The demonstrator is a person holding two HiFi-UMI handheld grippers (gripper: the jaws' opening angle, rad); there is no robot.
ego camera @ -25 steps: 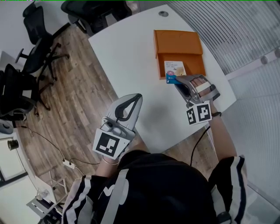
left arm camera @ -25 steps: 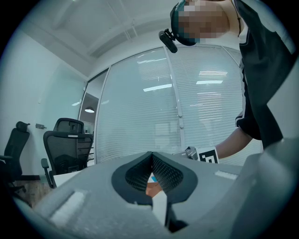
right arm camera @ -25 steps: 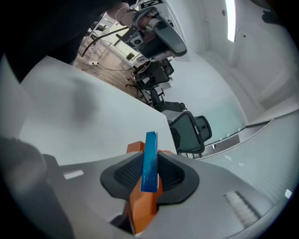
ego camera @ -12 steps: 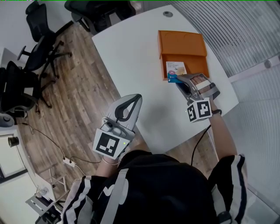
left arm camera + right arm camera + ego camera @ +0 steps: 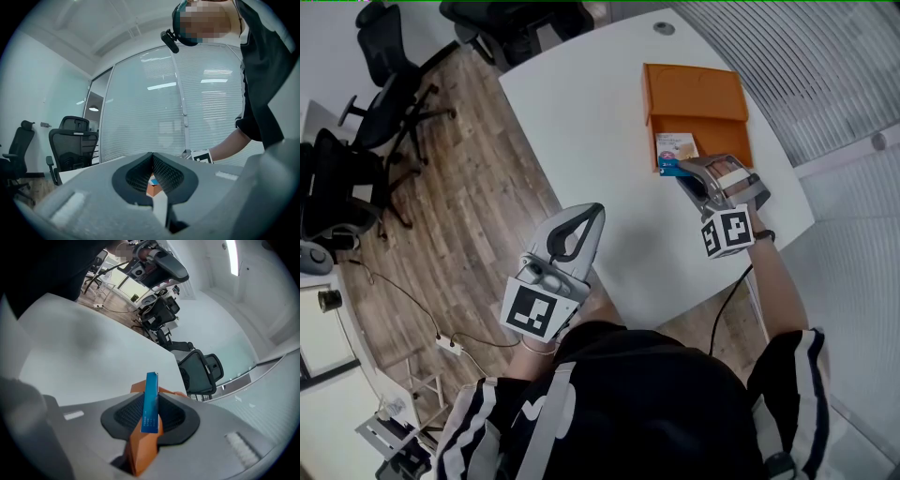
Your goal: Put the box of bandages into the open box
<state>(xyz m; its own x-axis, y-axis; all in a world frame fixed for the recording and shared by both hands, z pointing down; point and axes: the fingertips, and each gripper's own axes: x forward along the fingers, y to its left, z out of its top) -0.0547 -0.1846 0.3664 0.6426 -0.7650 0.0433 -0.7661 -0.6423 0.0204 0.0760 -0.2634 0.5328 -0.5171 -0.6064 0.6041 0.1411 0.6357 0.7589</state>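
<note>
Right gripper (image 5: 681,174) pinches the box of bandages (image 5: 675,150) by its near end, jaws narrowed onto it; in the right gripper view I see its blue edge standing upright between the pads. That box sits over the near part of the open orange box (image 5: 694,94), whose lid lies flat on the far side; whether it touches the bottom I cannot tell. Around them are the white table (image 5: 581,122), black office chairs (image 5: 384,103) far left on the wooden floor (image 5: 459,206), and a cable (image 5: 403,300). The right forearm stretches away from the body. The left gripper (image 5: 592,214) hangs at the table's near left edge, jaws together, empty.
</note>
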